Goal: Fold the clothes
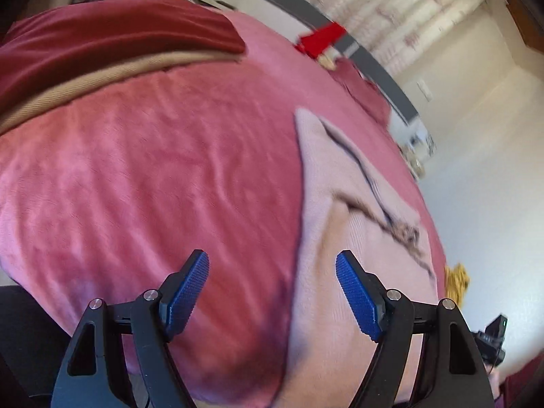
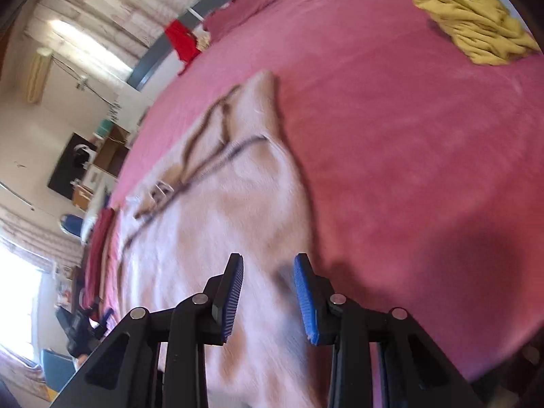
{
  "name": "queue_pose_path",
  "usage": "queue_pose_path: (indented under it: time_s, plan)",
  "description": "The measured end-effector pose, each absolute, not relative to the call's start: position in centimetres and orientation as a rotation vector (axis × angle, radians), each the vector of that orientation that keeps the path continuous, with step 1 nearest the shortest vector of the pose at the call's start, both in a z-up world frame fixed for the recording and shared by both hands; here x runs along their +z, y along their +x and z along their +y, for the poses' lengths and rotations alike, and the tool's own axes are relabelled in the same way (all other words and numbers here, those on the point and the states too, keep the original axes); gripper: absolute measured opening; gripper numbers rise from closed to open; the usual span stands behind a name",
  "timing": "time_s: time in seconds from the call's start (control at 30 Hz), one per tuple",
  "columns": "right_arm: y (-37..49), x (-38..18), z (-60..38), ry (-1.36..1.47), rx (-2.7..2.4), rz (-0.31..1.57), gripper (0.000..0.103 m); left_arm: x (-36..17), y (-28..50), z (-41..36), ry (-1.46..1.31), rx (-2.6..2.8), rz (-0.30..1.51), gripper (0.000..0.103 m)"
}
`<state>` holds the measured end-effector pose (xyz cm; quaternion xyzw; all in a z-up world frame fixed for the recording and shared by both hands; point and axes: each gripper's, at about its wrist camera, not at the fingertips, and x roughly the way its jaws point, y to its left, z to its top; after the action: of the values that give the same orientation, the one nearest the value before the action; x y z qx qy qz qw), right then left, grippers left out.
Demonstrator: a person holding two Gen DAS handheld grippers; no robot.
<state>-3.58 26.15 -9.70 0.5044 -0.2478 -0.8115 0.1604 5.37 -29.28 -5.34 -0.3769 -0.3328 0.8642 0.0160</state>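
A pale pink knit garment (image 1: 343,210) with dark trim lies spread on the pink bedspread (image 1: 153,176). It also shows in the right wrist view (image 2: 217,224). My left gripper (image 1: 272,295) is open and empty above the garment's left edge. My right gripper (image 2: 268,295) is open and empty above the garment near its right edge. Both views are motion-blurred.
A dark red and tan folded pile (image 1: 112,44) lies at the far left of the bed. A crumpled yellow garment (image 2: 472,17) lies at the bed's far right corner. A red cloth (image 2: 182,40) and a pink garment (image 2: 248,0) lie at the far edge.
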Motion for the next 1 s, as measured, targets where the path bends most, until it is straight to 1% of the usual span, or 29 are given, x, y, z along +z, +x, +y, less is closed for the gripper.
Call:
queue_pose_path:
  time_s: [0.1,0.2,0.37,0.47,0.5,0.53,0.67,0.77,0.9,1.0]
  plan:
    - [-1.9,-10.3,27.9,1.546,-2.287,-0.681,0.032,-5.6,4.3,-28.2,-1.246,2.622,-0.939,0.079]
    - [-1.6,-10.8,26.5,1.642,-2.234,-0.6,0.032,-5.9,3.4,-27.3,-1.315,2.557,-0.846,0.079]
    - [-0.2,-12.0,26.2,1.677,-2.028,-0.586,0.033,-6.3,1.9,-25.8,-1.419,2.442,-0.693,0.083]
    - [-0.3,-13.6,24.3,1.729,-1.908,-0.508,0.035,-6.7,1.6,-24.6,-1.428,2.367,-0.614,0.092]
    - [-0.3,-14.1,23.6,1.746,-1.867,-0.48,0.035,-6.8,1.6,-24.0,-1.422,2.321,-0.593,0.098]
    - [-0.3,-14.6,22.9,1.762,-1.827,-0.453,0.035,-6.9,1.6,-23.5,-1.423,2.281,-0.567,0.1]
    - [-0.7,-16.6,20.2,1.822,-1.687,-0.373,0.036,-6.9,1.5,-22.3,-1.45,2.19,-0.398,0.1]
    - [-0.9,-17.4,19.1,1.869,-1.627,-0.304,0.036,-6.8,1.9,-23.1,-1.453,2.074,-0.409,0.1]
    - [-1.0,-17.5,18.3,1.872,-1.607,-0.247,0.036,-6.9,2.7,-24.0,-1.407,1.927,-0.519,0.1]
    - [-1.0,-17.4,17.7,1.865,-1.598,-0.219,0.038,-7.3,2.8,-23.0,-1.367,1.812,-0.579,0.1]
